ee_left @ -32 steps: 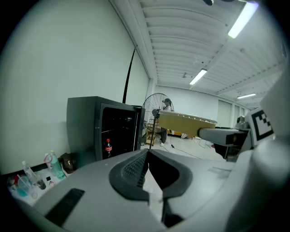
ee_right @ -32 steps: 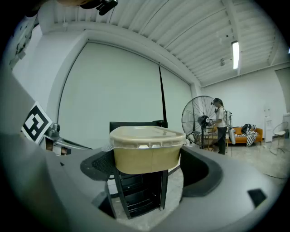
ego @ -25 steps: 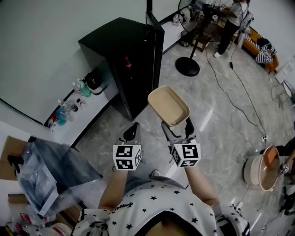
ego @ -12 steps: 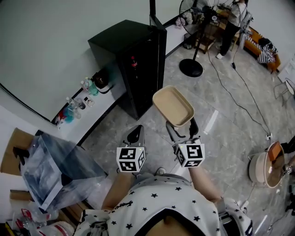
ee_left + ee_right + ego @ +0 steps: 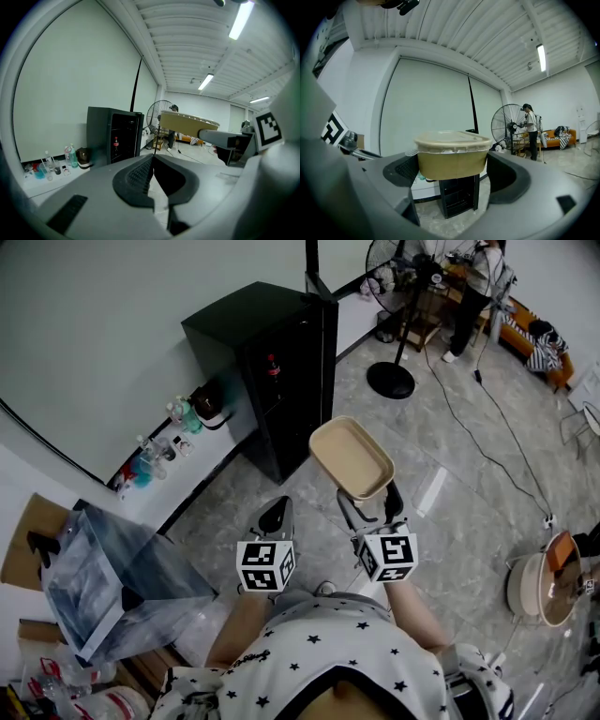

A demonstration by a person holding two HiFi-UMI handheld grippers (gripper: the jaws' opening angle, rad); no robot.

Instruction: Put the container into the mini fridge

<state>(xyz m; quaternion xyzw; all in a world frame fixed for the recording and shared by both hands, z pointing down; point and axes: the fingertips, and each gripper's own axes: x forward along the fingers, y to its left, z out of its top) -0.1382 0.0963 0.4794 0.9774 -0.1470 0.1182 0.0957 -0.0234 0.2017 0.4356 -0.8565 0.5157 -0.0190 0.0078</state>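
On the tiled floor (image 5: pixel 450 484), the fridge (image 5: pixel 272 362) stood upper left of the container (image 5: pixel 350 457) your right claw (image 5: pixel 367 504) gripped; your left claw (image 5: pixel 272 512) was closed, empty.

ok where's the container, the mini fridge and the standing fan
container (image 5: pixel 349 457): head view, middle of its lid
mini fridge (image 5: pixel 251 315): head view, on its black top panel
standing fan (image 5: pixel 391 381): head view, on its round floor base

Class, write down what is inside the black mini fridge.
Inside the mini fridge, one small bottle with a red label is visible. The rest of the interior is too dark to make out.
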